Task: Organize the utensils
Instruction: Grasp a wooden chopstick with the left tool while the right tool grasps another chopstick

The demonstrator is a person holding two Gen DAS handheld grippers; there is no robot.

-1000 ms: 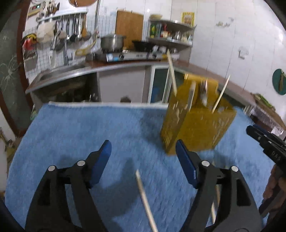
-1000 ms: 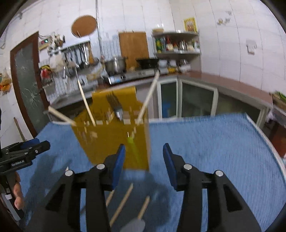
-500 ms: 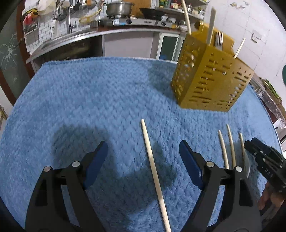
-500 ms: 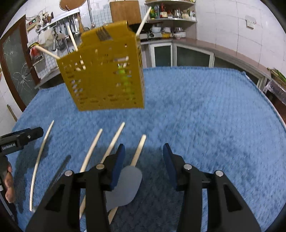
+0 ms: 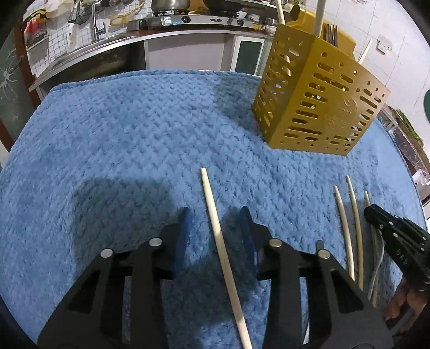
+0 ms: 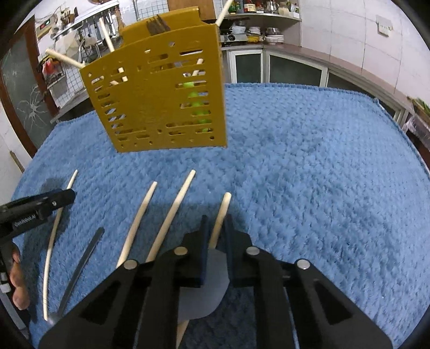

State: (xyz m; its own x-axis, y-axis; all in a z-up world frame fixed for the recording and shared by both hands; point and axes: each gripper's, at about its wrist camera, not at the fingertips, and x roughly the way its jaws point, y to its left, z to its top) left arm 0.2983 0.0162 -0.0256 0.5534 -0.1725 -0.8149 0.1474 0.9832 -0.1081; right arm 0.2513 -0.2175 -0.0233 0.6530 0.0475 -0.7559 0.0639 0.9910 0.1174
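Observation:
A yellow slotted utensil holder (image 5: 317, 102) (image 6: 161, 102) stands on the blue towel (image 5: 121, 139) with chopsticks and a fork in it. My left gripper (image 5: 215, 212) is low over the towel, its jaws closing around a loose chopstick (image 5: 212, 214); small gaps still show beside the blue pads (image 5: 184, 236). My right gripper (image 6: 216, 221) is closing on the wooden handle of a grey-headed spatula (image 6: 224, 204), and the pads look pressed against it. Two more chopsticks (image 6: 139, 217) (image 6: 174, 206) lie just left of the spatula.
A dark metal utensil (image 6: 80, 265) lies between the chopsticks. In the right wrist view the left gripper (image 6: 61, 196) sits at the left edge, a hand behind it. A kitchen counter with a sink and stove (image 5: 172, 18) runs behind the towel.
Both grippers sank toward the towel and tilted down. The left jaws narrowed around the lone chopstick. The right jaws closed in on the spatula handle.

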